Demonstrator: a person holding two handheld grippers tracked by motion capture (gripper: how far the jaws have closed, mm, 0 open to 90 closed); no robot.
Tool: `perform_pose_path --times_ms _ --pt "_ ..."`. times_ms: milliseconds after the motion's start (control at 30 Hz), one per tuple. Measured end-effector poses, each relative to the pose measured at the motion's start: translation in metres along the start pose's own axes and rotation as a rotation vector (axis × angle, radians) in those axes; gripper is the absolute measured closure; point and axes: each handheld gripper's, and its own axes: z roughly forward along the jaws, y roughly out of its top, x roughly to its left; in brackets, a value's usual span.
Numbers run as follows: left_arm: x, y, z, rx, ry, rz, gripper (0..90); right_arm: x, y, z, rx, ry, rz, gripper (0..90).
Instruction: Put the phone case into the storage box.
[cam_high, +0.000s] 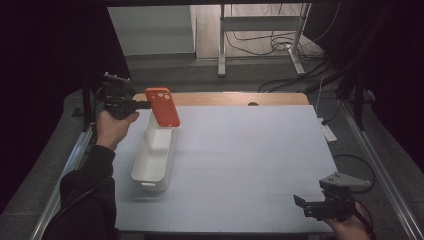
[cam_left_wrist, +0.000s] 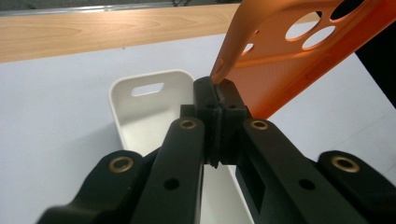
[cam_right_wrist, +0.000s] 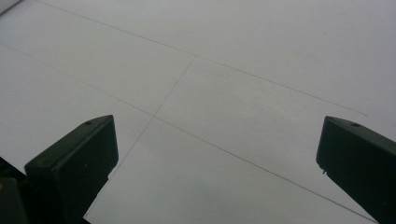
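With the left tongs (cam_high: 145, 104) pinching the orange case (cam_high: 163, 106) by its edge above the white bin (cam_high: 153, 172), lower it in level; right tongs (cam_high: 300, 201) wait wide.

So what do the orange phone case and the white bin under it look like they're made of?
Orange phone case: looks like soft matte silicone or rubbery plastic, with rounded moulded edges and camera holes; the left gripper pinches its rim. White bin: probably rigid moulded plastic, smooth with a slight sheen, thin walls and a handle slot at the end.
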Motion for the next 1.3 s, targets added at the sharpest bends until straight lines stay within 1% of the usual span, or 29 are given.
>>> perform_pose_path --times_ms 367,433,533,867,1300 --pt "0.013 0.004 0.005 -0.002 0.041 -0.032 88.9 0.001 0.0 0.0 0.009 0.003 -0.008 0.0" --pt "0.015 0.005 0.006 0.0 0.053 -0.032 88.9 0.001 0.0 0.001 0.01 0.004 -0.008 0.0" --pt "0.018 0.005 0.007 0.002 0.061 -0.033 88.9 0.001 0.0 0.001 0.012 0.004 -0.01 0.0" --pt "0.025 0.003 0.015 0.009 0.077 -0.046 88.9 0.001 0.0 0.001 0.017 0.007 -0.018 0.0" --pt "0.033 -0.002 0.03 0.038 0.086 -0.059 88.9 0.001 0.0 0.002 0.02 0.011 -0.02 0.0"
